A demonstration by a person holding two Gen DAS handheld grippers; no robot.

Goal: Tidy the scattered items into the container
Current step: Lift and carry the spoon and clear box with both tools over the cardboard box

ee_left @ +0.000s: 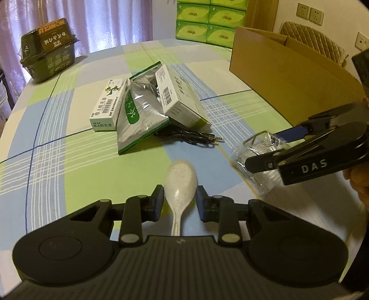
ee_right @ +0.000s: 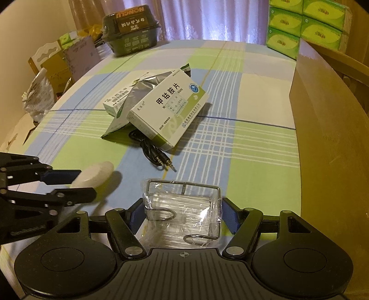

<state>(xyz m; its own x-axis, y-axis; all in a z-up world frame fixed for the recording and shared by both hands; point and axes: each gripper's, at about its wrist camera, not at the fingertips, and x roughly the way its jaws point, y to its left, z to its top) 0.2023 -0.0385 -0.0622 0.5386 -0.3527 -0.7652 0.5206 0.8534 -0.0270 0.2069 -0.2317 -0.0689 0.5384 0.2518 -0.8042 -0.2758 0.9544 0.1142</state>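
Left wrist view: the left gripper (ee_left: pixel 180 200) stands spread, its two blue pads on either side of one speckled white spoon (ee_left: pixel 180 182) that lies on the checked tablecloth (ee_left: pixel 69 150); whether the pads touch it I cannot tell. Beyond it lie two white medicine boxes, a slim one (ee_left: pixel 107 106) and a wider one (ee_left: pixel 177 94) leaning on one silver foil pouch (ee_left: pixel 136 115), with one black audio cable (ee_left: pixel 191 136) just in front. To the right the right gripper (ee_left: pixel 274 147) straddles one plastic-wrapped wire rack (ee_left: pixel 260 161). One open cardboard box (ee_left: pixel 288 78) stands at the right; its inside is hidden. One dark lidded container (ee_left: pixel 49 49) sits far left, and green tissue packs (ee_left: pixel 207 20) are stacked behind.

Right wrist view: the right gripper (ee_right: pixel 182 215) is spread around the wire rack (ee_right: pixel 182 207), blue pads just beside its wrap; contact is unclear. The left gripper (ee_right: pixel 76 184) reaches in from the left at the spoon (ee_right: pixel 93 176). The wider box (ee_right: pixel 166 108), pouch (ee_right: pixel 131 97), slim box (ee_right: pixel 115 103) and cable (ee_right: pixel 154 157) lie mid-table, and the cardboard box (ee_right: pixel 327 129) wall rises at the right
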